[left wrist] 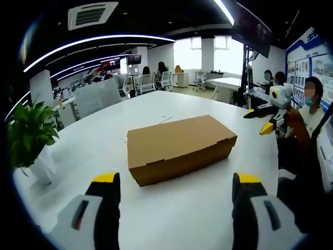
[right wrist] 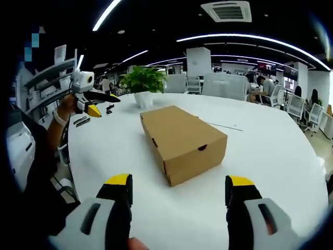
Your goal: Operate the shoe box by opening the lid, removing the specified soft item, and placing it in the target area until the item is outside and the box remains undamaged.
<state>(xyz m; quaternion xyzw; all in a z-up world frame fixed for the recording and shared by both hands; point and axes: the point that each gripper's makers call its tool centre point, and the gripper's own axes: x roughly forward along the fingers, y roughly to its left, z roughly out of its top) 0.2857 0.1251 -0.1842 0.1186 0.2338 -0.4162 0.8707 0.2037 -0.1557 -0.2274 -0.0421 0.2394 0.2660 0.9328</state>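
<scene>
A brown cardboard shoe box (left wrist: 179,148) lies shut on the white round table (left wrist: 104,140); nothing of its contents shows. My left gripper (left wrist: 176,182) is open, its yellow-tipped jaws spread wide just short of the box's long side. In the right gripper view the same box (right wrist: 182,140) shows its short end with a small finger hole. My right gripper (right wrist: 179,183) is also open, a little short of that end. Each gripper shows in the other's view, held in a hand off the table edge: the right gripper (left wrist: 263,121) and the left gripper (right wrist: 100,104), both with jaws apart.
A potted green plant (left wrist: 31,133) in a white pot stands near the table edge, seen behind the box as plant (right wrist: 143,80) in the right gripper view. Office chairs (left wrist: 151,82), desks and seated people ring the table. The person's dark sleeve (left wrist: 307,172) is at the right.
</scene>
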